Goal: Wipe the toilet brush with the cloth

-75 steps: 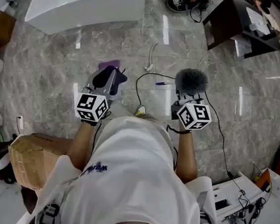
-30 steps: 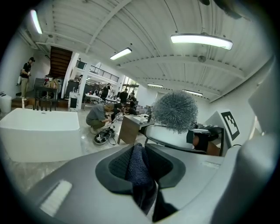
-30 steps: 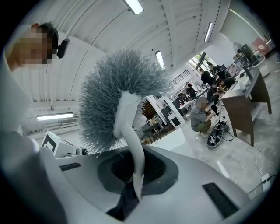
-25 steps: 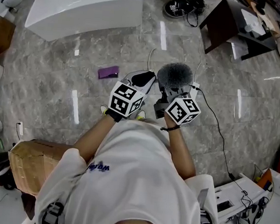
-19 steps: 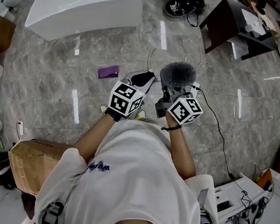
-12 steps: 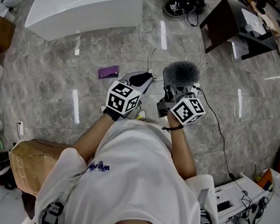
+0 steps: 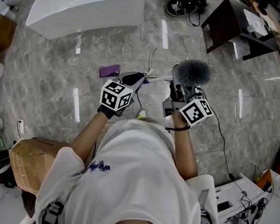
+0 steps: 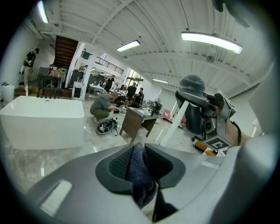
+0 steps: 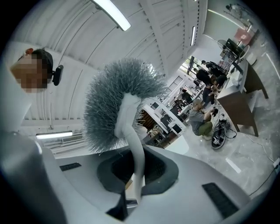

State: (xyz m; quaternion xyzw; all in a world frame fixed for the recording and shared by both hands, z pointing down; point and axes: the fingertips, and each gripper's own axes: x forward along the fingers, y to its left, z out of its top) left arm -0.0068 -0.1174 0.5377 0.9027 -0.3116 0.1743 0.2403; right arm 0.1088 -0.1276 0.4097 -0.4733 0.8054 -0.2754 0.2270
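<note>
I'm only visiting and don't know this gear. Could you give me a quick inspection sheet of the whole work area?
Surface: glossy grey marble-look floor.
Job's things: brush, head up; dark cloth, apart from the brush.
Clutter: flat purple item on the floor; cannot tell what it is.
Grippers: left gripper fingers shut on the cloth; right gripper fingers shut on the brush's white handle.
Cables: black cable and white cable lying on the floor.
Surroundings: white bathtub, dark desk, cardboard box.
</note>
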